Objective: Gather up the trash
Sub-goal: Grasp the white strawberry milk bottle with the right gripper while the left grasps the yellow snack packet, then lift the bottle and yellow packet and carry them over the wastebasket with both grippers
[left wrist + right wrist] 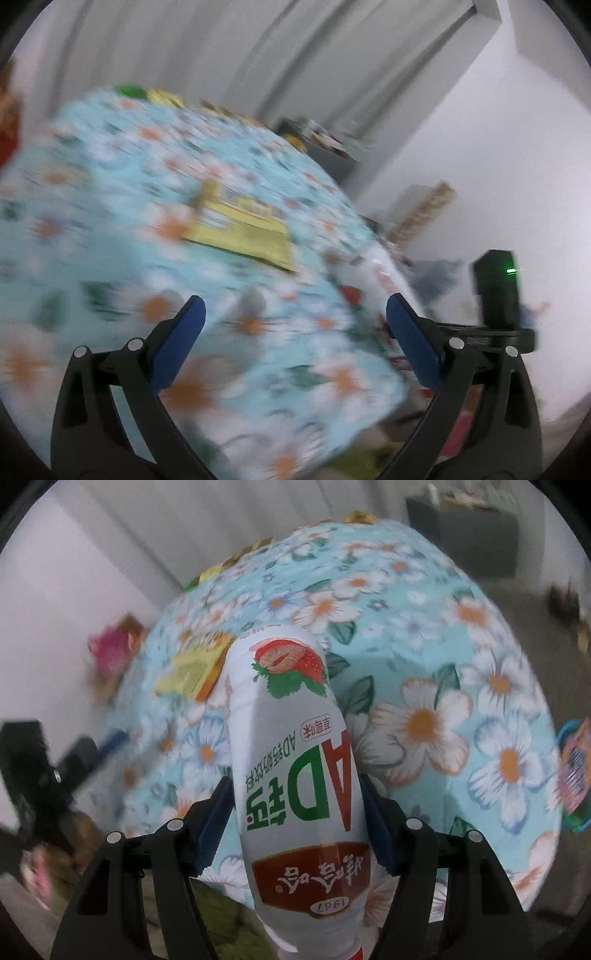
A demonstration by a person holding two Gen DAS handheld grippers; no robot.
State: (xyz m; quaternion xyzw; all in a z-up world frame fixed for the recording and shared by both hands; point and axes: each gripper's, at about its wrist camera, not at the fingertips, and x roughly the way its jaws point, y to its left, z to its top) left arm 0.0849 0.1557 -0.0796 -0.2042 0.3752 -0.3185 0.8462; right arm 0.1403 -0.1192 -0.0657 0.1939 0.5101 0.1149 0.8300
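The right hand-held gripper [297,812] grips a white strawberry-milk bottle [291,760] above the floral-clothed worktop [424,657]; the left hand-held gripper [295,325] hangs open, empty, near a yellow packet [240,229].

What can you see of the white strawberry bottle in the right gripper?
The bottle is white plastic with a wrapped label: a strawberry picture, green and red "AD" lettering, a brown band with script. It lies along the right gripper, base pointing away, neck toward the camera. Both blue pads press its sides. It hangs above the floral tablecloth.
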